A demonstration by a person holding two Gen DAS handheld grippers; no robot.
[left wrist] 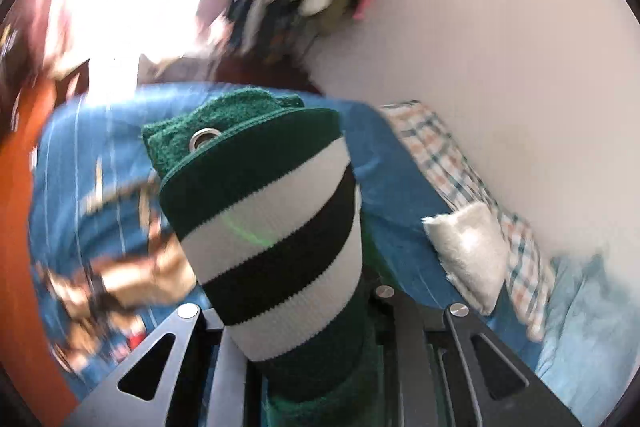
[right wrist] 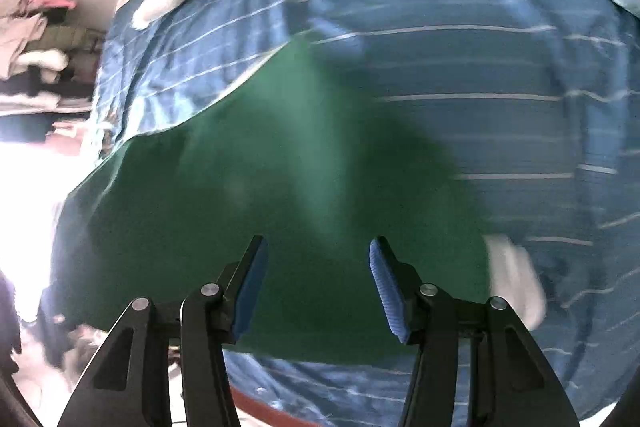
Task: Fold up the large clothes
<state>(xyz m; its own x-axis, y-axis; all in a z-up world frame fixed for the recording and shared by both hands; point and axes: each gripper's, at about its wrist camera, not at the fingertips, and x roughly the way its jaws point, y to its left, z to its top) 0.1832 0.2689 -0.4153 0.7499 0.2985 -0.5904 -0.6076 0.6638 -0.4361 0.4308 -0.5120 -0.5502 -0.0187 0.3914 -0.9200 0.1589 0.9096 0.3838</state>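
A dark green garment with a green, white and black striped ribbed band (left wrist: 264,227) and a metal eyelet (left wrist: 205,138) fills the middle of the left wrist view. My left gripper (left wrist: 304,355) is shut on it; the cloth hides the fingertips. In the right wrist view the green garment (right wrist: 248,227) lies spread on the blue striped bedsheet (right wrist: 460,67). My right gripper (right wrist: 318,287) hovers over the green cloth, its blue-padded jaws wide apart and empty. Both views are motion-blurred.
A white pillow (left wrist: 468,251) and a checked cloth (left wrist: 452,163) lie at the bed's edge by a white wall (left wrist: 500,27). Piled clothes on shelves (right wrist: 44,59) stand beyond the bed. A white cloth piece (right wrist: 516,283) lies right of my right gripper.
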